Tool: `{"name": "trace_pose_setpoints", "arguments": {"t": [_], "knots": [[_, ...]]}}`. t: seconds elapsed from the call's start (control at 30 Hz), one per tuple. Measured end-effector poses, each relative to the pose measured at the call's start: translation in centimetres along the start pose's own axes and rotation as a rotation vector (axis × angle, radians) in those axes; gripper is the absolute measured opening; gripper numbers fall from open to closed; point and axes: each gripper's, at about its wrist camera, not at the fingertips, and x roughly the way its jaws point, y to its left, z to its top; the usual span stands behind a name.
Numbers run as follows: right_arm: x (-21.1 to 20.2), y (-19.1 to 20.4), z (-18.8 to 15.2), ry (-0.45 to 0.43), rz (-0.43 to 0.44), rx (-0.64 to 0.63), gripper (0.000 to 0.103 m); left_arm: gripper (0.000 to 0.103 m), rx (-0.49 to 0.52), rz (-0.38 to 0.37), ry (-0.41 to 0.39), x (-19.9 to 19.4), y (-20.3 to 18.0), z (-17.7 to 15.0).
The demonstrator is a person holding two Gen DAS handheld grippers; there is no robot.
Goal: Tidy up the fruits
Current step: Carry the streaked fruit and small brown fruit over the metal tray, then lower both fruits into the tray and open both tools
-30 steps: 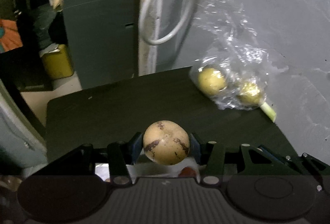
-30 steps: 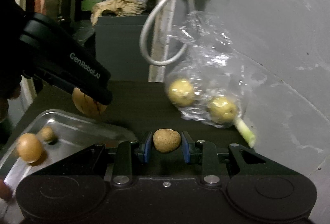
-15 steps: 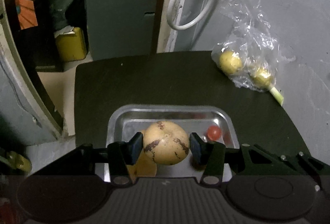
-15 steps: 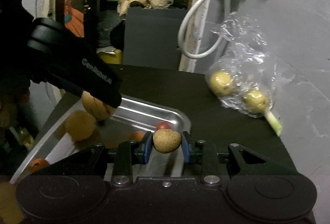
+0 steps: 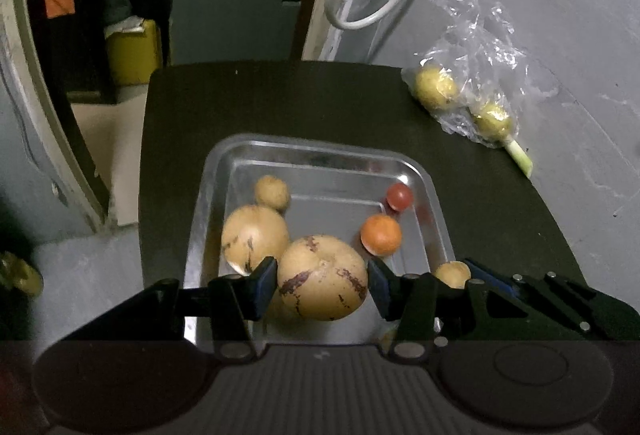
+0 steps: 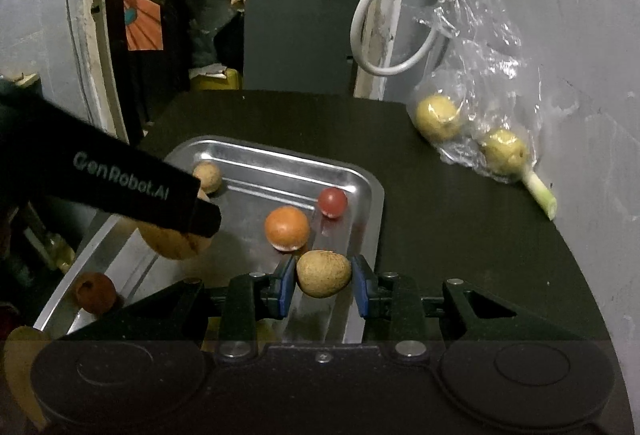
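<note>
My left gripper (image 5: 322, 279) is shut on a large tan fruit with brown streaks (image 5: 322, 277), held above the steel tray (image 5: 320, 151). My right gripper (image 6: 324, 281) is shut on a small brown oval fruit (image 6: 323, 273) over the tray's right rim (image 6: 372, 195). In the tray lie another streaked tan fruit (image 5: 254, 237), a small brown fruit (image 5: 272, 191), an orange fruit (image 6: 287, 227) and a small red one (image 6: 332, 201). The left gripper's black body (image 6: 120, 187) crosses the right wrist view, with its fruit (image 6: 176, 243) below it.
A clear plastic bag (image 6: 480, 83) with two yellow fruits (image 6: 437, 117) and a green stalk (image 6: 540, 193) lies at the dark table's (image 6: 440, 235) far right, against the grey wall. A white cable loop (image 6: 384, 35) hangs behind. A reddish-brown fruit (image 6: 95, 292) sits at the tray's near left.
Both grippers have pulled back and risen, still holding their fruits. The tray and its fruits have come fully into view, and the bag now looks farther away.
</note>
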Motion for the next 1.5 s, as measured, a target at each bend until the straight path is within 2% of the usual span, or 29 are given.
{"name": "trace_pose_setpoints", "arguments": {"t": [0.7,1.3,1.5], "knots": [[0.2,-0.8,-0.6,0.03,0.01,0.031,0.032,0.054,-0.068,0.039,0.058,1.1,-0.2,-1.7],[-0.2,-1.3,-0.9,0.036,0.02,0.043,0.035,0.055,-0.083,0.052,0.068,1.0,-0.6,-1.8],[-1.0,-1.6,-0.8,0.017,0.007,0.042,0.047,0.06,-0.098,0.056,0.068,0.7,-0.5,-1.9]]}}
